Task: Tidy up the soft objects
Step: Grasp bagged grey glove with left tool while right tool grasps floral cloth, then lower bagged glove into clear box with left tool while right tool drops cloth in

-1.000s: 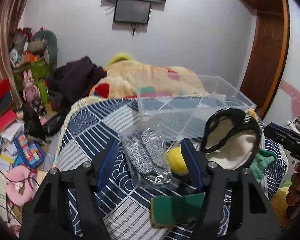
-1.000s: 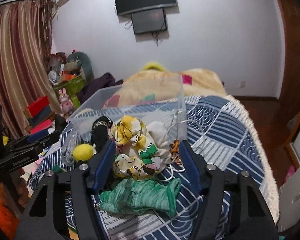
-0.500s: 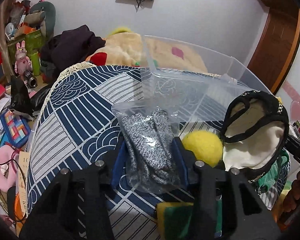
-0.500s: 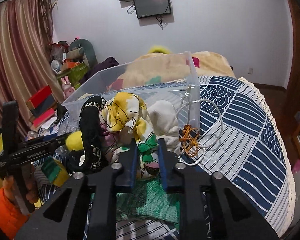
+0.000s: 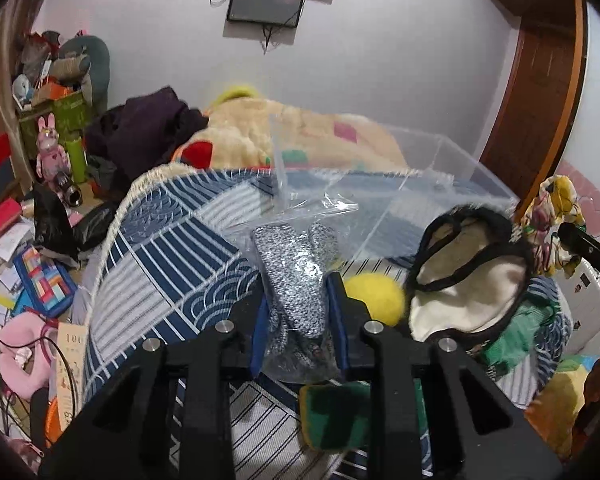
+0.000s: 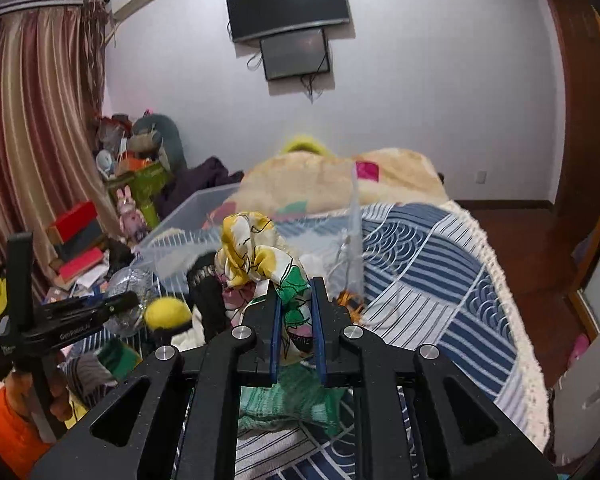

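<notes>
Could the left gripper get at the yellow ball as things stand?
Probably not right away: the left gripper is shut on the bagged grey gloves. The yellow ball lies uncovered just to its right, beside the cream pouch, so it must let go first.

I see my left gripper [image 5: 298, 316] in matt black plastic with shiny metal screws, clamped on a glossy, crinkled clear plastic bag [image 5: 296, 280] of speckled grey knit. The bin [image 5: 440, 176] is smooth clear plastic. The yellow ball [image 5: 374, 298] looks fuzzy. My right gripper [image 6: 294, 312] pinches a thin printed cloth [image 6: 260, 260] with a slight sheen. The bedspread [image 6: 432, 264] is matt woven cloth.
</notes>
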Available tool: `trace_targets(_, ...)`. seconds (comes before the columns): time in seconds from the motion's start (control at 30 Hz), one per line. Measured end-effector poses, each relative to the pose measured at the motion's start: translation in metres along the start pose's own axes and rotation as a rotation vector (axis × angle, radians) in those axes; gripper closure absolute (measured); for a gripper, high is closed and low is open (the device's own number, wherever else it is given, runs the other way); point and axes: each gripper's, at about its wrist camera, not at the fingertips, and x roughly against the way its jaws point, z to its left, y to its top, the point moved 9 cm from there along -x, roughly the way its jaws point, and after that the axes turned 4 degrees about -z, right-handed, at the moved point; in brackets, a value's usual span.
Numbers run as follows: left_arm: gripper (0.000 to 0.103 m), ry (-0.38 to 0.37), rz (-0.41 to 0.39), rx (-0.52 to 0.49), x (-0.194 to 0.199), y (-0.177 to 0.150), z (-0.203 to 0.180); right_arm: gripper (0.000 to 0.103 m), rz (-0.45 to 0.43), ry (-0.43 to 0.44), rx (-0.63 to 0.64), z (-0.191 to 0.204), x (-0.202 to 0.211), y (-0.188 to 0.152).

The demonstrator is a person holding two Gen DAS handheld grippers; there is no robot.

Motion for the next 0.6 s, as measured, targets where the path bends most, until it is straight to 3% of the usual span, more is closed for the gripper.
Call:
trace_targets(0.27, 0.076, -0.028, -0.098, -0.036, 0.024, 0.037, -0.018, 0.091, -0.07, -0.01, 0.008, 0.001, 0.011, 0.028)
trace_targets(0.6, 0.076, -0.069, -0.166, -0.065, 0.018, 0.092, -0.04, 0.091, -0.097, -0.006, 0.033, 0.012, -0.014, 0.058)
